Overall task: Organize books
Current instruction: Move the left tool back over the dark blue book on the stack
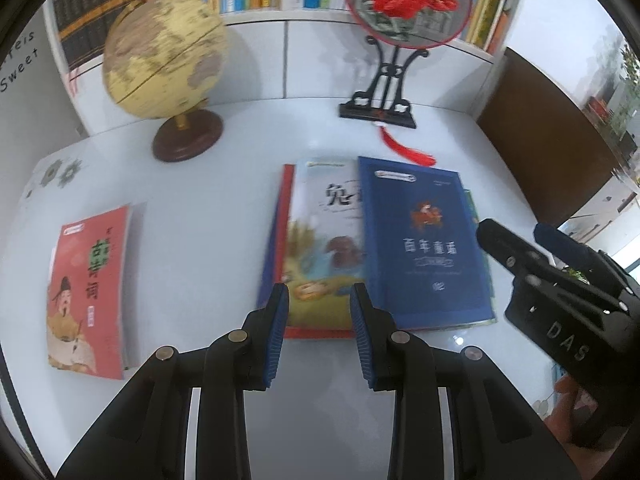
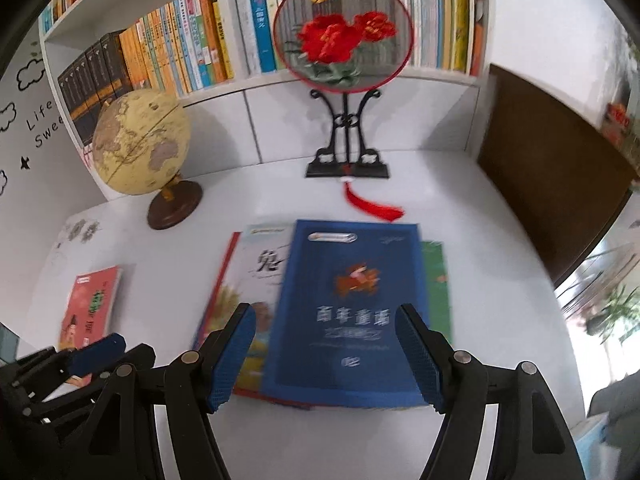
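A blue book (image 1: 424, 244) (image 2: 352, 308) lies on top of a stack on the white desk, over a picture book (image 1: 320, 240) (image 2: 256, 292), a red-edged book and a green book (image 2: 436, 280). A red book (image 1: 90, 292) (image 2: 90, 304) lies apart at the left. My left gripper (image 1: 319, 294) is open and empty above the stack's near edge. My right gripper (image 2: 326, 314) is open wide above the blue book, its fingers either side of the cover; it also shows in the left wrist view (image 1: 516, 232). My left gripper shows at the lower left of the right wrist view (image 2: 100, 350).
A globe (image 1: 164, 56) (image 2: 140, 142) stands at the back left. A round embroidered fan on a black stand (image 1: 404, 4) (image 2: 344, 32) with a red tassel (image 2: 372, 208) stands behind the stack. Bookshelves (image 2: 172, 44) line the back wall. A brown panel (image 2: 552, 160) borders the right.
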Tool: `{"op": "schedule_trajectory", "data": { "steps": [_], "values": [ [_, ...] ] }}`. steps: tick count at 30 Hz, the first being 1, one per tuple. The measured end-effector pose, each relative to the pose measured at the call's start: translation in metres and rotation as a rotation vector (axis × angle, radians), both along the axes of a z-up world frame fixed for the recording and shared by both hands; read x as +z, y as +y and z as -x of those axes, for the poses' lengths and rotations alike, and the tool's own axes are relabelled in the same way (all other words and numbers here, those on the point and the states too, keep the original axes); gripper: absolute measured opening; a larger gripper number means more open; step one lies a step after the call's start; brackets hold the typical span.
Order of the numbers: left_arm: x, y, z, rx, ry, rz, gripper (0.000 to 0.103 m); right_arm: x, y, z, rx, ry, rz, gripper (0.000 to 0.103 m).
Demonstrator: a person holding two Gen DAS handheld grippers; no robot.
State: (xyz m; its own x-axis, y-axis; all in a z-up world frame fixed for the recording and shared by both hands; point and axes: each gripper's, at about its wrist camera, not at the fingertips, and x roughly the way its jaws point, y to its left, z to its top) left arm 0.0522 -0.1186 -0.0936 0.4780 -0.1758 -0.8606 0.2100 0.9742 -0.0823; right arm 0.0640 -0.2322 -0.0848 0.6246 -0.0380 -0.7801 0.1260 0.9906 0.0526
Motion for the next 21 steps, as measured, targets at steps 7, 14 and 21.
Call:
{"op": "schedule_trajectory", "data": {
  "steps": [7,14,21],
  "values": [
    [-0.006,-0.037,-0.003,-0.022,-0.016,-0.037,0.029,-0.012,-0.029,0.000,0.004,0.013,-0.035,0.071],
    [-0.022,-0.063,-0.011,-0.053,0.001,-0.048,0.029,-0.031,-0.053,-0.004,0.000,0.036,-0.053,0.071],
    [-0.049,-0.074,-0.028,-0.060,0.047,-0.034,0.029,-0.052,-0.098,-0.002,0.009,0.051,-0.121,0.071]
  ]
}}
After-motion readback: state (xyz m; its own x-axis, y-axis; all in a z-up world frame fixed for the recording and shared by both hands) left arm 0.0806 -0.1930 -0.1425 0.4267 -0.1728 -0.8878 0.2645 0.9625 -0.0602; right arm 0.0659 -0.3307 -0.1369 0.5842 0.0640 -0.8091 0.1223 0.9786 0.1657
